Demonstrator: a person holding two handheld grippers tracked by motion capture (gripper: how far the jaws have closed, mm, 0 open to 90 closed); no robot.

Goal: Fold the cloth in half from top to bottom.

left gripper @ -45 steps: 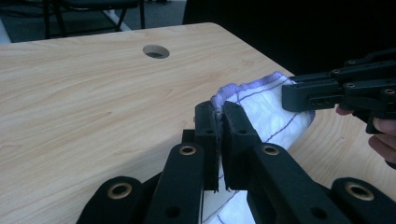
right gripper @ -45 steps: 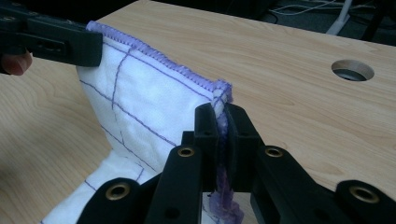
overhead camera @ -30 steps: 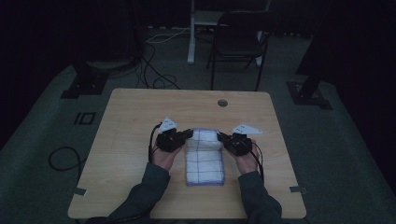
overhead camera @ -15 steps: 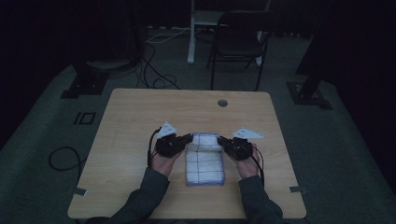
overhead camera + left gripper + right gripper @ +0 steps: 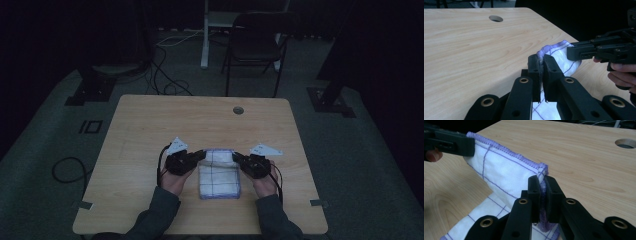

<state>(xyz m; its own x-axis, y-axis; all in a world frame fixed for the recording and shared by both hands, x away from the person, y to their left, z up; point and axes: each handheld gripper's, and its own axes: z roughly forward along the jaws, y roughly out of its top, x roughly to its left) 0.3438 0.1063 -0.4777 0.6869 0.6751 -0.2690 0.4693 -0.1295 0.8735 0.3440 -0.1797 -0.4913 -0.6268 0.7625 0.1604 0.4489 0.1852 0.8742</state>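
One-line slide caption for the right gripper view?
Right gripper pinches the cloth's purple-stitched corner above the wooden table.

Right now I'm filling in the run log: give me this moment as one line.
stage: folding cloth | left claw: shut on cloth corner | right claw: shut on other corner | far edge lifted off table

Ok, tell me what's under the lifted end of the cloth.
Both grippers, left and right, pinch the far corners of the cloth. Under the raised end lie more cloth and the table; anything beneath the flat part is covered.
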